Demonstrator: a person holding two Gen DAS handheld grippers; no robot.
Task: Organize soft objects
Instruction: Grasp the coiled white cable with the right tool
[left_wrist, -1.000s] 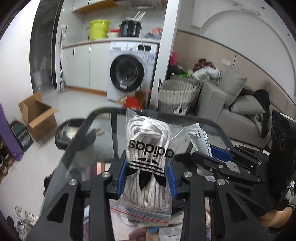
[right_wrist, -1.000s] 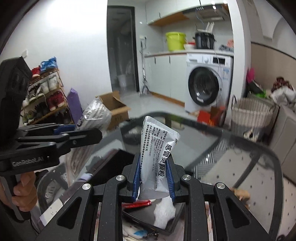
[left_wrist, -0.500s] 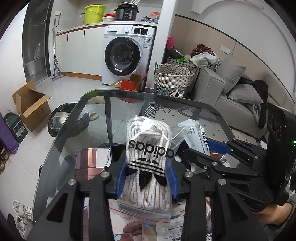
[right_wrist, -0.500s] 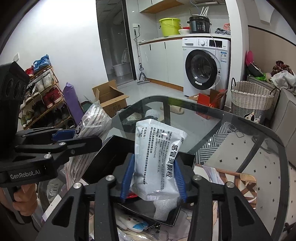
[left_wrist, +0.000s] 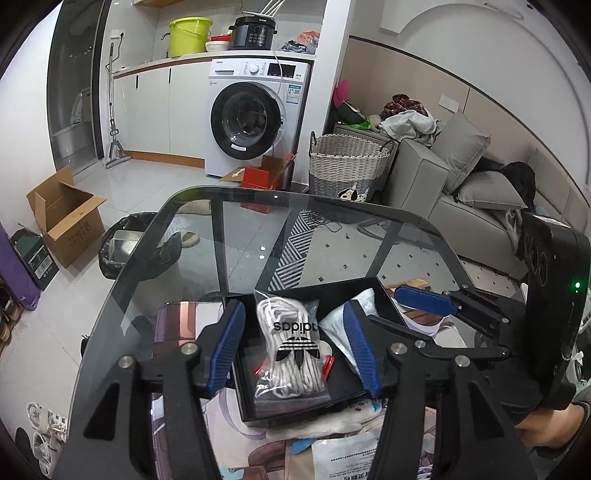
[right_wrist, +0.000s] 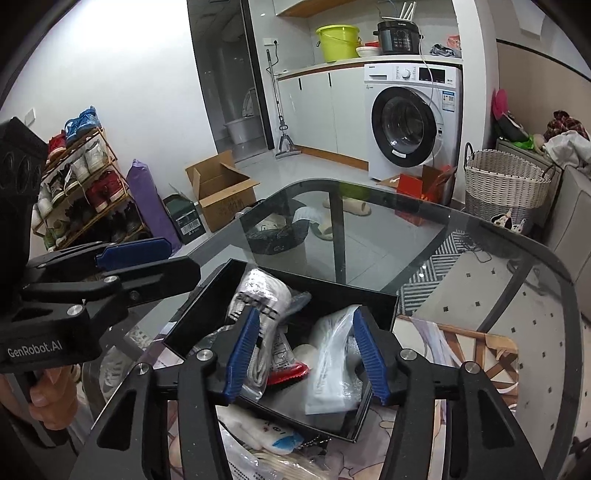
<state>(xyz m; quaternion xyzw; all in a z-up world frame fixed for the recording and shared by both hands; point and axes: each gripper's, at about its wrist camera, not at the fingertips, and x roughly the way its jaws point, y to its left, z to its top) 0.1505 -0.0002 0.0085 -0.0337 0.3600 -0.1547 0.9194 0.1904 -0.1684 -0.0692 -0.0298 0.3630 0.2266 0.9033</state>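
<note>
A black open box (left_wrist: 364, 286) (right_wrist: 332, 288) sits on the glass table. In it lie a clear adidas bag of white laces (left_wrist: 291, 354) (right_wrist: 255, 295) and a silver-white pouch (right_wrist: 332, 358) (left_wrist: 338, 325). My left gripper (left_wrist: 293, 349) is open just above the laces bag, not touching it. My right gripper (right_wrist: 304, 350) is open above the pouch, apart from it. A red clip (right_wrist: 286, 376) lies between the two bags.
The round glass table (left_wrist: 258, 236) carries printed mats (right_wrist: 461, 343) and a white plush toy (right_wrist: 266, 430) in front of the box. A wicker basket (left_wrist: 347, 162), washing machine (left_wrist: 255, 114), cardboard box (left_wrist: 62, 214) and sofa (left_wrist: 472, 199) stand beyond.
Both grippers tilted down over the box and opened. The laces bag and the pouch were let go and now lie in the box.
</note>
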